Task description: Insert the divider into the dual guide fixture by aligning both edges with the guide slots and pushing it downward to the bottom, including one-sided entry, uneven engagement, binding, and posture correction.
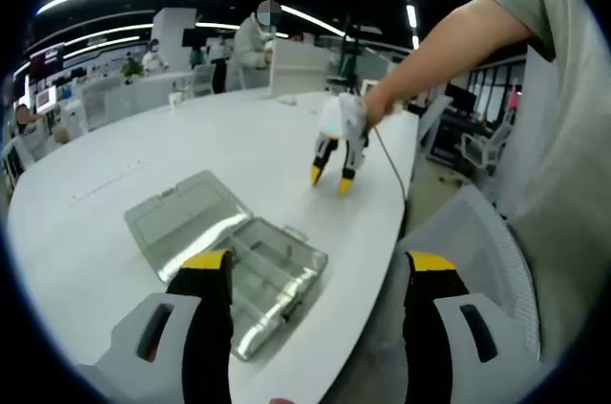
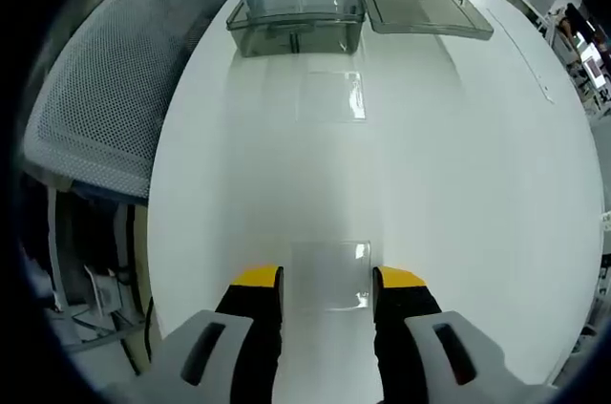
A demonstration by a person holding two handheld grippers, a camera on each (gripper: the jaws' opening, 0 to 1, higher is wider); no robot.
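**Both grippers open above table; two dividers lie flat outside the box**

Left gripper view, left to right. A white table (image 1: 115,165) runs across the frame, with rows of desks and a standing person (image 1: 250,46) behind it. The clear box (image 1: 272,280) sits near the table's edge, its lid (image 1: 181,218) folded back flat on the far left side. Ribs inside the box form compartments; whether a divider sits in any slot cannot be told. The left gripper (image 1: 315,280) hangs over the box with its jaws wide apart and nothing between them; the left jaw overlaps the box, the right jaw is past the table edge. Farther out, the right gripper (image 1: 330,181) points down at the tabletop, yellow tips apart and just above or on the surface. A hand (image 1: 375,103) on a bare arm holds it. At far right, a grey sleeve (image 1: 535,3) and a mesh chair (image 1: 477,251).

Right gripper view, left to right. A mesh chair (image 2: 105,89) stands beside the table (image 2: 477,184). The box (image 2: 296,12) sits at the top, its lid (image 2: 420,5) open flat to the right of it. One clear divider (image 2: 329,95) lies flat on the table just in front of the box, apart from it. A second divider (image 2: 329,275) lies flat between the tips of the right gripper (image 2: 329,280). The jaws are spread, one at each side edge of the sheet; whether they touch it cannot be told.
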